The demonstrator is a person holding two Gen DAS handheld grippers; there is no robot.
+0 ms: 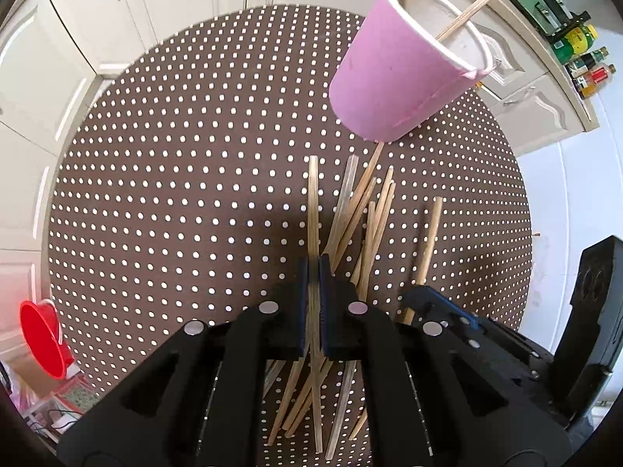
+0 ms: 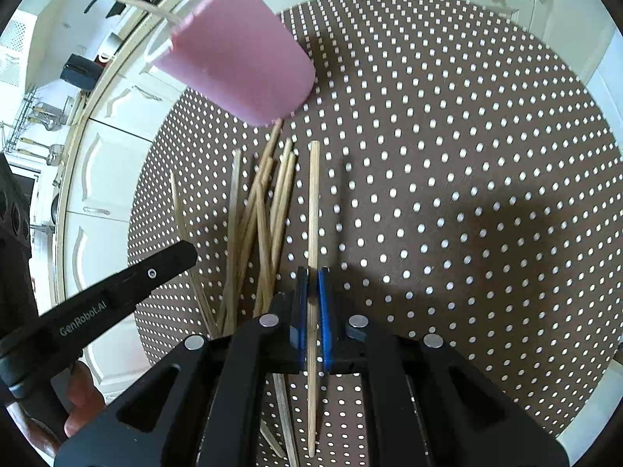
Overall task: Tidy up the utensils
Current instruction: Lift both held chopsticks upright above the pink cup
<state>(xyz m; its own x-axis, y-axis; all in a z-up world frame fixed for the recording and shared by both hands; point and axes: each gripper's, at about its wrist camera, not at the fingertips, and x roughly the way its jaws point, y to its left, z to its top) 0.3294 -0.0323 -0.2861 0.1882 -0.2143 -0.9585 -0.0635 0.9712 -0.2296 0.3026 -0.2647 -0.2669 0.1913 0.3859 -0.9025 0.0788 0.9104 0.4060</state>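
Over the dotted table [image 1: 155,194] both my tongs — left [image 1: 313,268], right [image 2: 312,276] — each pinch one chopstick [image 2: 313,202], lifted clear of the pile [image 1: 362,225] for the pink cup [image 1: 401,74].

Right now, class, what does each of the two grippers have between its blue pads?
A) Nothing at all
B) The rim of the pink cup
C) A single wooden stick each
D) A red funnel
C: the left gripper is shut on one wooden stick, and the right gripper is shut on another stick; the pink cup stands apart, beyond the pile.
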